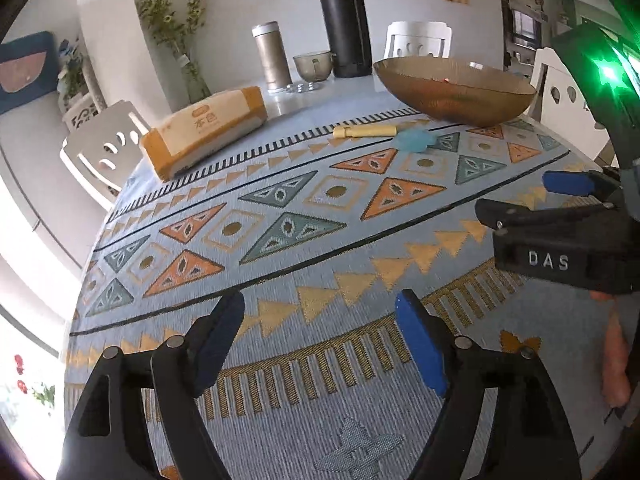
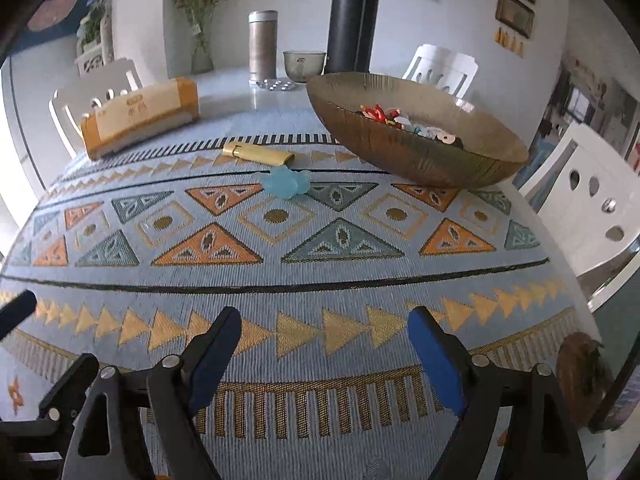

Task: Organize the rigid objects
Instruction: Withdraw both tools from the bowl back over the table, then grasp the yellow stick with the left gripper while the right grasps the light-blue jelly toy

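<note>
A yellow lighter-like stick (image 1: 365, 131) (image 2: 258, 154) lies on the patterned cloth, with a pale blue translucent piece (image 1: 415, 139) (image 2: 285, 182) just in front of it. A brown glass bowl (image 1: 454, 90) (image 2: 416, 160) stands beside them at the back right; the right wrist view shows several small coloured pieces (image 2: 394, 118) in it. My left gripper (image 1: 320, 336) is open and empty, low over the near cloth. My right gripper (image 2: 324, 354) is open and empty, also near the front; it shows at the right of the left wrist view (image 1: 520, 196).
A yellow tissue box (image 1: 204, 130) (image 2: 140, 118) lies at the back left. A metal canister (image 1: 273, 58) (image 2: 263, 48), a tall black flask (image 1: 343, 20) (image 2: 352, 24) and a small glass bowl (image 1: 314, 66) (image 2: 304, 65) stand behind. White chairs (image 2: 588, 196) ring the table.
</note>
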The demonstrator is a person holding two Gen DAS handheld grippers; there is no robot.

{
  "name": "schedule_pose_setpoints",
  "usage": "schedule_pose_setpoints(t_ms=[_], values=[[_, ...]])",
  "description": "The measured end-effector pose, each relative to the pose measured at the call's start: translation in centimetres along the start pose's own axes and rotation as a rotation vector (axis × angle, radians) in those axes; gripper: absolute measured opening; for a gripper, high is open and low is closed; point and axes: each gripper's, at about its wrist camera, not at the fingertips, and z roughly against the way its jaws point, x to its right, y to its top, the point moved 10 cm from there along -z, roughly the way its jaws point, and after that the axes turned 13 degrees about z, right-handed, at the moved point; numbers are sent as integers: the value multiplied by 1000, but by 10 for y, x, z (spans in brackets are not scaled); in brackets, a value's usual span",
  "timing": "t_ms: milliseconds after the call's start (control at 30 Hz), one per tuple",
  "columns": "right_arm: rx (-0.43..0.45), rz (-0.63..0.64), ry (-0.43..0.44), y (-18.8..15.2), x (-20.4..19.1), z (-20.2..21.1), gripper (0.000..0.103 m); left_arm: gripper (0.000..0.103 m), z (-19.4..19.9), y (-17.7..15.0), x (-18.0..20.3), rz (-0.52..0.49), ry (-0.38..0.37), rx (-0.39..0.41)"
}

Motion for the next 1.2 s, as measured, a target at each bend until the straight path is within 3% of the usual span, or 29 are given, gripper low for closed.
schedule_pose_setpoints(t_ms=[167,867,967,1067,1200], values=[[-10,1,-13,-1,1,-2,87,77,0,-1,-6,36,-14,-14],[-33,-21,-2,-5,3,-6,87,77,-2,-4,-2,4,12,-18],[-31,-24,8,-5,2,-6,87,77,-5,-6,2,-27,-12,-49],[-40,-38,58,-4,2,-7,87,77,-8,3,5,-94,-59,-114],[-113,-103,216,5,-2,-16,87,77,-10,59,1,-163,-102,-77]])
